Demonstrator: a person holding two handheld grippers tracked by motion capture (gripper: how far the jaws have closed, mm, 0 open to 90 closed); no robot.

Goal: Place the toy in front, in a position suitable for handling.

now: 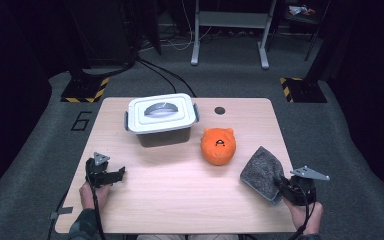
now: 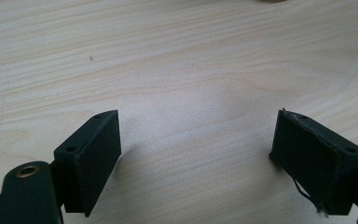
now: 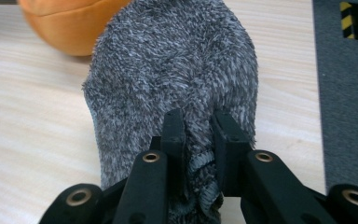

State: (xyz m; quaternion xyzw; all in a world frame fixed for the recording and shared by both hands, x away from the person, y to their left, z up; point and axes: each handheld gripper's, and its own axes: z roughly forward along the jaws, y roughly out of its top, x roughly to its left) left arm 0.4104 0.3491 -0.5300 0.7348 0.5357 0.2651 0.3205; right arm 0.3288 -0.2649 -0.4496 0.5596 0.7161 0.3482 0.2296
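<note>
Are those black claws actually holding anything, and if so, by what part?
The right gripper pinches the grey fuzzy cloth by its near edge, bunched between the jaws. The left gripper is open over bare table, holding nothing.

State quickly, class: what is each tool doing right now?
Left tool: open, holding nothing, over the bare wooden table.
Right tool: closed on the fuzzy grey cloth.

In front of my left gripper (image 1: 111, 176) the desk (image 1: 170, 200) is bare, so I can pass freely through the middle. Farther back the lidded box (image 1: 161, 120) blocks the way. The orange toy (image 1: 218, 146) stands just beside the grey cloth (image 1: 261, 171), leaving only a narrow gap.
</note>
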